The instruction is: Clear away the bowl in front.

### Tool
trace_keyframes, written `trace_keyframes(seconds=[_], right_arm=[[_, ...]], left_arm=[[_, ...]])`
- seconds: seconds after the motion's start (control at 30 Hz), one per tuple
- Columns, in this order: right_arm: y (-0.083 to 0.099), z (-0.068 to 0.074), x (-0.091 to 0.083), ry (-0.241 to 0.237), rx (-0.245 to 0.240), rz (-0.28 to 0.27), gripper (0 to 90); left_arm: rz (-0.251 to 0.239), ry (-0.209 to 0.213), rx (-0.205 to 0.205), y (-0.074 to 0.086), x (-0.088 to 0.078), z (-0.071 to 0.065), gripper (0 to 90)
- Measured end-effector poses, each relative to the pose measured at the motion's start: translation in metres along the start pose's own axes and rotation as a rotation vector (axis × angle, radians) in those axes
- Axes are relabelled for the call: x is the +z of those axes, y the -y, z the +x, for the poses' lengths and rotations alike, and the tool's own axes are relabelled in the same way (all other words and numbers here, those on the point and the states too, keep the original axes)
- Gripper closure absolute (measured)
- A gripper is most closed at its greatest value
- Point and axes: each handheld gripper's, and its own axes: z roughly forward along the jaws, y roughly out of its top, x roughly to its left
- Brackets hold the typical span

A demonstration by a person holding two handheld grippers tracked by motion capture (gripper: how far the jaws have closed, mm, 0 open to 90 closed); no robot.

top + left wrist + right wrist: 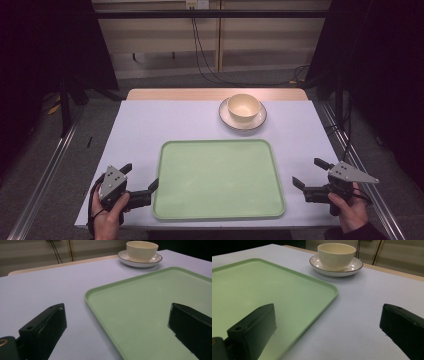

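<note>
The left gripper (141, 176), jaws spread, sits at the table's (145, 125) 7 o'clock corner, one jaw touching or just over the tray's left edge. The right gripper (310, 172), jaws also spread wide and holding nothing, rests at 5 o'clock, apart from the tray's right edge. One green tray (220, 177) lies bare between them. At 12 o'clock, one cream bowl (243, 107) sits on one saucer (230, 121), bare tabletop around it.

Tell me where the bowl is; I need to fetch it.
In the high view the bowl sits on a saucer at the table's far side, right of centre, just beyond the green tray.
</note>
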Motion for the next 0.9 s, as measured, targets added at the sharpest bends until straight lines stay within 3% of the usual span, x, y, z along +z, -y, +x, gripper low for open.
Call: trace_keyframes(seconds=[0.4,0.43,0.5,0.57,0.77,0.9], right_arm=[[0.002,-0.003,0.003,-0.015,0.009,0.02,0.4],[0.002,-0.004,0.002,-0.012,0.012,0.024,0.4],[0.002,-0.004,0.002,-0.016,0.012,0.022,0.3],[0.002,-0.004,0.002,-0.027,0.021,0.018,0.3],[0.001,-0.003,0.001,-0.048,0.042,0.003,0.3],[0.002,-0.003,0.001,-0.051,0.041,0.005,0.4]], left_arm=[[0.012,0.014,-0.006,0.0,0.001,-0.001,1.7],[0.017,0.008,-0.023,0.0,0.003,-0.002,1.8],[0.028,0.011,-0.011,0.0,0.002,0.0,1.9],[0.021,0.018,-0.036,0.0,0.006,0.0,2.2],[0.035,0.049,-0.004,-0.003,0.014,-0.003,2.9],[0.041,0.066,-0.017,-0.005,0.019,-0.006,3.5]])
